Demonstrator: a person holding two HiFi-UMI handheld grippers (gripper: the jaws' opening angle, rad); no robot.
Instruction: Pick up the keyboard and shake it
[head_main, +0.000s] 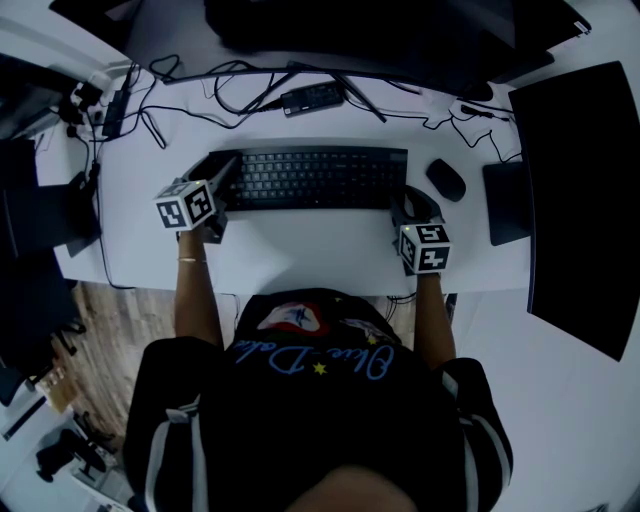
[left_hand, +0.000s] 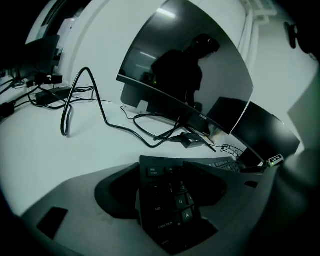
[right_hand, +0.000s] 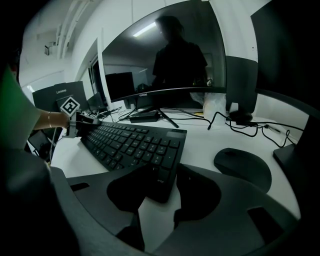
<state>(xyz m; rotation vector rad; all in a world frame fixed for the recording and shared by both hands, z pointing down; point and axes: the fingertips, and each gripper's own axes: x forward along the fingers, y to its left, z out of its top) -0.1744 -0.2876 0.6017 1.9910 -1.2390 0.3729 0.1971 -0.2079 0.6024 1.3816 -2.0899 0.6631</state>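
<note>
A black keyboard (head_main: 310, 178) lies across the white desk (head_main: 300, 255). My left gripper (head_main: 222, 178) is at its left end. In the left gripper view the left gripper (left_hand: 160, 192) has one pad against the keyboard's (left_hand: 176, 202) left edge and the other over the keys by caps lock, shut on it. My right gripper (head_main: 410, 202) is at the right end. In the right gripper view the right gripper (right_hand: 162, 187) has its pads on either side of the keyboard's (right_hand: 130, 142) near right corner, touching it. Whether the keyboard is off the desk is unclear.
A black mouse (head_main: 446, 179) (right_hand: 242, 167) sits just right of the keyboard. A curved monitor (head_main: 350, 30) stands behind, with a second dark screen (head_main: 580, 190) at the right. Cables (head_main: 170, 85) and a small adapter box (head_main: 312, 97) lie between monitor and keyboard.
</note>
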